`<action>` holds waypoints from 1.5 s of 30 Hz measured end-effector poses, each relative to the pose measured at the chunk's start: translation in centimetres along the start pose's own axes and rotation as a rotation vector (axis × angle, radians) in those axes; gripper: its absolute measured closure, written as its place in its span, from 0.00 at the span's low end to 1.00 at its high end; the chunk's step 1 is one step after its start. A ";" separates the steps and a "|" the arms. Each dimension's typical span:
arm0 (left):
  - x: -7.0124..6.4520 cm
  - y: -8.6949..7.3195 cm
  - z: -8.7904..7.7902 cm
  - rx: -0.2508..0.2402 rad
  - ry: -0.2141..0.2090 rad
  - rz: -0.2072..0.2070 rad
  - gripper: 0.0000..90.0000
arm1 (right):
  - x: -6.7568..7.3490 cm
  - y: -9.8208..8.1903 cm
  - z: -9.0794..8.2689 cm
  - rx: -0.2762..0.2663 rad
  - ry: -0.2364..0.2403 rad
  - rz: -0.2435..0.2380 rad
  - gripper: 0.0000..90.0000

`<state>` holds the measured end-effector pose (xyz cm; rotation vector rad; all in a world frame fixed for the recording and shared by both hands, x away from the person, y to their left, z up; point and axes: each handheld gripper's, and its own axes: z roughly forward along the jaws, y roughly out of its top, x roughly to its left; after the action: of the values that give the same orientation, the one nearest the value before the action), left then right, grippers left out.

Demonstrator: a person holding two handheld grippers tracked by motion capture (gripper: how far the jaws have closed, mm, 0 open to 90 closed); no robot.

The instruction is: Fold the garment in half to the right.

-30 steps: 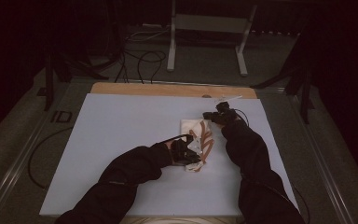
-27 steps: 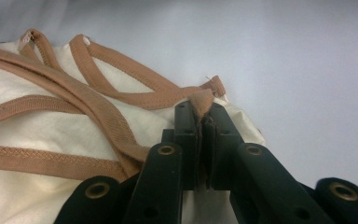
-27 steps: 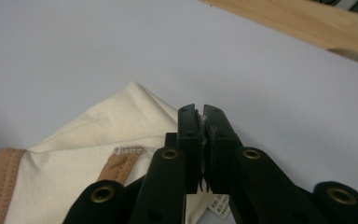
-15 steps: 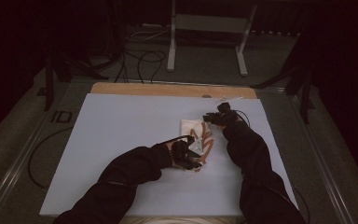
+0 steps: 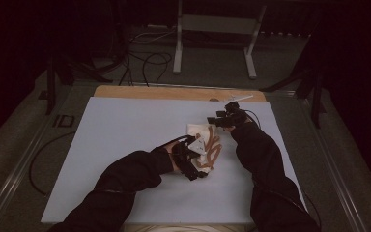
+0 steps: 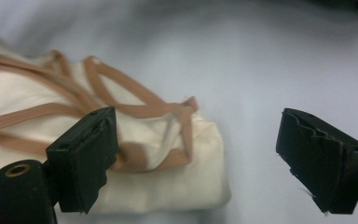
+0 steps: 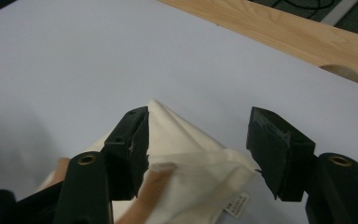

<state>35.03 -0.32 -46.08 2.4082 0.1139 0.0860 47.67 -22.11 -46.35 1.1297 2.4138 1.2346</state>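
On the white mat [image 5: 125, 145] lies the folded bag [image 6: 168, 186]; your left gripper [image 6: 191, 158] and right gripper [image 7: 198, 149] have just been opening, jaws apart above it; the fold seems finished.

A recording lab or test studio. A wooden table [image 5: 174, 93] covered by a pale sheet [image 5: 125, 140] stands on grey carpet [image 5: 212, 67]; black curtains [image 5: 29, 38] enclose it, loose cables [image 5: 145, 60] trail across the floor, and a metal stand [image 5: 215, 29] stands behind.
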 end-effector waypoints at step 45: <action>-3.9 -15.7 -7.7 -0.083 0.175 -0.314 0.00 | 7.1 -2.2 1.2 0.179 -0.053 -0.191 1.00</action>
<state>29.55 16.01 -50.89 2.2681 0.5550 0.1522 42.19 -17.12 -47.69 0.9355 2.5628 0.9356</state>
